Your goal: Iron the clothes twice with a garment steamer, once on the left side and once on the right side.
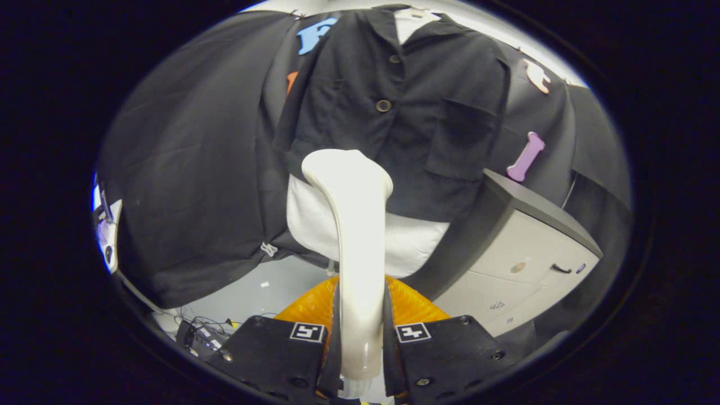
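A white garment steamer (354, 236) stands upright between my fingers, and my gripper (360, 337) is shut on its handle. Its broad head reaches up toward the lower middle of a black buttoned shirt (405, 118) that hangs on a white mannequin torso (410, 242) just beyond the fingers. I cannot tell whether the head touches the cloth. The shirt has a chest pocket on its right side and brown buttons down the front.
A grey-and-cream cabinet (523, 253) with drawers stands to the right of the mannequin. An orange object (410, 306) lies low behind the steamer handle. Cables and a small device (199, 334) lie on the pale floor at the lower left.
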The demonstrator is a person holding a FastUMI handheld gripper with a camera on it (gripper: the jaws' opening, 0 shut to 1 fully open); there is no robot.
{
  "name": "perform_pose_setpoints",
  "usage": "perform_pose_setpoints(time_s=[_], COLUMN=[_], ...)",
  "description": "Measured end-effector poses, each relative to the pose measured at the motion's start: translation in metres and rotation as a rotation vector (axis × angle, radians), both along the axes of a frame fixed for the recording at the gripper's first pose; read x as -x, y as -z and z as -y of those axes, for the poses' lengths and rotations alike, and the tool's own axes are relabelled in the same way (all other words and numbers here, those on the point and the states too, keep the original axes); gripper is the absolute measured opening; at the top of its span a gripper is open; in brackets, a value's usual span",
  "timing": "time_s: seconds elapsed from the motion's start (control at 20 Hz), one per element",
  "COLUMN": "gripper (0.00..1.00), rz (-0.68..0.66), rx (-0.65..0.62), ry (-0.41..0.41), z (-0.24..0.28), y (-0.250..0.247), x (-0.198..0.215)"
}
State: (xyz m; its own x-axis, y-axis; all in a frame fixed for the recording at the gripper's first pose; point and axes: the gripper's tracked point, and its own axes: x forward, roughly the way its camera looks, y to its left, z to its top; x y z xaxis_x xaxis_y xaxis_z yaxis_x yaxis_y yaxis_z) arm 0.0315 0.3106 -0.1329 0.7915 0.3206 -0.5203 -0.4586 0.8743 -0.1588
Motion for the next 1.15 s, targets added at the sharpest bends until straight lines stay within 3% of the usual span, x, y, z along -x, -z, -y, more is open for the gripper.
perform_pose_setpoints(time_s=[0.45, 0.75, 1.15], gripper=[0.33, 0.33, 0.33], rz=[0.020, 0.082, 0.040], rx=[-0.100, -0.139, -0.170], ry=[0.250, 0.300, 0.346], z=[0.167, 0.250, 0.349], y=[-0.057, -0.088, -0.069], x=[0.009, 0.030, 0.056])
